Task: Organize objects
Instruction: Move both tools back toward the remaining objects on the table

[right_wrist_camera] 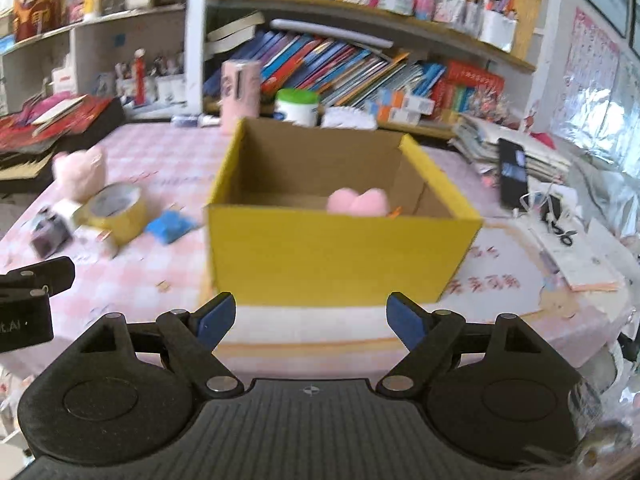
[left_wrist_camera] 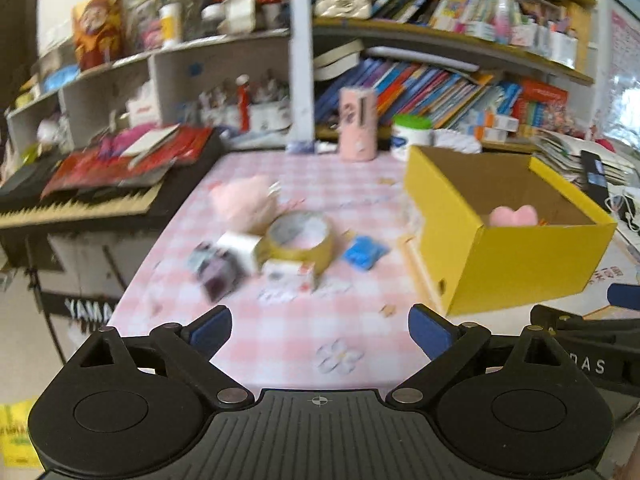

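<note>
A yellow cardboard box stands open on the pink checked table, with a pink heart-shaped plush inside. Left of it lie a yellow tape roll, a blue packet, a pink plush, a small white box and a purple cube. My left gripper is open and empty, above the table's near edge. My right gripper is open and empty, just in front of the box.
A keyboard piled with red books stands left of the table. Crowded bookshelves run along the back, with a pink canister and a green-lidded tub in front. A phone and papers lie at the right.
</note>
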Motion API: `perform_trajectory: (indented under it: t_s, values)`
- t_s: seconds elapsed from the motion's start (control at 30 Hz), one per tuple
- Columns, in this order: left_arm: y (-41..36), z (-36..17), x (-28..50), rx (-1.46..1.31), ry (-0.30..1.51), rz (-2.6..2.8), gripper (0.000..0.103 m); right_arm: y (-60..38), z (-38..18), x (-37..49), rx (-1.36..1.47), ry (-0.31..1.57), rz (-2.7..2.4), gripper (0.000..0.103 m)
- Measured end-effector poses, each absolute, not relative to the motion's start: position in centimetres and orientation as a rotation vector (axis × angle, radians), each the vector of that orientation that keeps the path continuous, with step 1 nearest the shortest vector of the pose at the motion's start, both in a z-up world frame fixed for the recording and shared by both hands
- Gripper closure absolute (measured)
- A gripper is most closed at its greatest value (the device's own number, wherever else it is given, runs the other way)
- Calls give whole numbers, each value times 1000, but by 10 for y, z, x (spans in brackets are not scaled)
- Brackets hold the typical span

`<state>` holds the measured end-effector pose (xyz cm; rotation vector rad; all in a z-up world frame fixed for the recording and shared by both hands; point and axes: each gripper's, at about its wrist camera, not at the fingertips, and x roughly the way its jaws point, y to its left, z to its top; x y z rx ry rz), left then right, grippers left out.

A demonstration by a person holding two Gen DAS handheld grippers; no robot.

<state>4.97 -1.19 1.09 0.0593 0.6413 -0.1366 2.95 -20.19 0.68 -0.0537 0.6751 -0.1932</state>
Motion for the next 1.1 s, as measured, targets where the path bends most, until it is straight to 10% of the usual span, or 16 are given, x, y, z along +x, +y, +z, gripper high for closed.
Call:
perform_trajectory:
  t_s: [1.1]
  values:
    - [84,-2,64,-25,681,34,6,-80,-7,51,-151,701,95,22]
